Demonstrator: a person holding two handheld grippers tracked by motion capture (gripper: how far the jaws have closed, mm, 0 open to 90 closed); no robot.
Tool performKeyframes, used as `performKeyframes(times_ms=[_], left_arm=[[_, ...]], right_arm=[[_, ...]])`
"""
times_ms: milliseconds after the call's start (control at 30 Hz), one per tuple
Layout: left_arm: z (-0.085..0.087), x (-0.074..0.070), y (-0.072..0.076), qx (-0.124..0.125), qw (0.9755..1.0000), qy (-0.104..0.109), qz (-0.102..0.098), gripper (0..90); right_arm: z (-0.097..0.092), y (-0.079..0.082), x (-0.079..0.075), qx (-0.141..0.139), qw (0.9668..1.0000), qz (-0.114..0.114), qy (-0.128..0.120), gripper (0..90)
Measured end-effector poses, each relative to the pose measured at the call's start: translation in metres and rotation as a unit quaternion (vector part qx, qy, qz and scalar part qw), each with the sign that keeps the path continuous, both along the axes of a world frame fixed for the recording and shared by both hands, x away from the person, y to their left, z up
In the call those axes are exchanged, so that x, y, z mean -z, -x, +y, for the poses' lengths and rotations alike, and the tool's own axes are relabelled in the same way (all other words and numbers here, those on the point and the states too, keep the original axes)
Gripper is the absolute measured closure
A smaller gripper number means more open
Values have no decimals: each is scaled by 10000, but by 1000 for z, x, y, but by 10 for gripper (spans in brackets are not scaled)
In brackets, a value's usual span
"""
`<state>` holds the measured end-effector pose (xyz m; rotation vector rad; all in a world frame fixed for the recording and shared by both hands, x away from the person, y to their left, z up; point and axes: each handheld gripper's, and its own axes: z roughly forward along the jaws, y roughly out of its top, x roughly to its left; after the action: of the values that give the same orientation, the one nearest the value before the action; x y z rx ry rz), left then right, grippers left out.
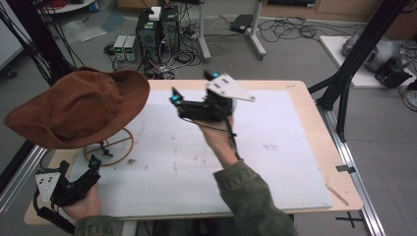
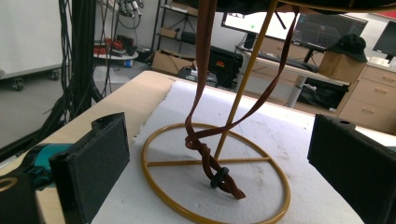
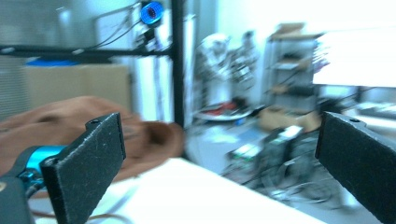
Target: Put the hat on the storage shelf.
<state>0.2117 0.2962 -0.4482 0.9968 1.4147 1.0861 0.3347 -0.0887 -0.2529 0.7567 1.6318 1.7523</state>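
Note:
A brown wide-brimmed hat (image 1: 78, 105) rests on a gold wire stand whose ring base (image 1: 110, 147) sits at the table's left. In the left gripper view the hat's brown chin strap (image 2: 203, 70) hangs down and coils inside the ring base (image 2: 145, 154) beside the stand's stem. My left gripper (image 1: 91, 169) lies low at the front left corner, open (image 2: 219, 130), aimed at the ring base with nothing between its pads. My right gripper (image 1: 193, 84) is held up over the middle of the table, open (image 3: 219, 126) and empty, pointing left toward the hat (image 3: 70, 116), which is blurred there.
A white mat (image 1: 275, 162) covers most of the wooden table (image 1: 314, 128). Black frame posts (image 1: 344, 83) stand at the right edge and far left. Computer towers (image 1: 157, 29) and cables sit on the floor beyond the far edge.

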Motion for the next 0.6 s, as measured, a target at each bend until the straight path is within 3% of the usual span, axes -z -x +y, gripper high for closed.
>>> performKeyframes(times_ms=[100, 133, 300, 333, 367, 400, 433, 600], left_arm=[[-3, -1, 0, -12, 10000, -79, -30, 57], [-4, -2, -1, 3, 9999, -123, -28, 57], [-11, -4, -3, 29, 9995, -304, -50, 57], [-12, -4, -2, 16, 9995, -325, -62, 57], [-13, -4, -2, -4, 9993, -352, -85, 57], [-13, -5, -1, -20, 9993, -362, -95, 57], [-13, -5, -1, -30, 9992, -381, -120, 57], [-9, -5, 4, -137, 9992, -362, -117, 57]], right_arm=[[-56, 8, 4, 454, 9989, 48, -112, 11], [-56, 8, 4, 454, 9989, 48, -112, 11], [-125, 22, 18, 1165, 9930, 91, -146, 11], [-138, 25, 22, 1321, 9910, 129, -146, 11], [-164, 33, 30, 1619, 9864, 191, -206, 11], [-176, 37, 35, 1794, 9832, 228, -249, 11], [-176, 37, 35, 1794, 9832, 228, -249, 11], [-220, 58, 66, 2620, 9644, 192, -314, 11]])
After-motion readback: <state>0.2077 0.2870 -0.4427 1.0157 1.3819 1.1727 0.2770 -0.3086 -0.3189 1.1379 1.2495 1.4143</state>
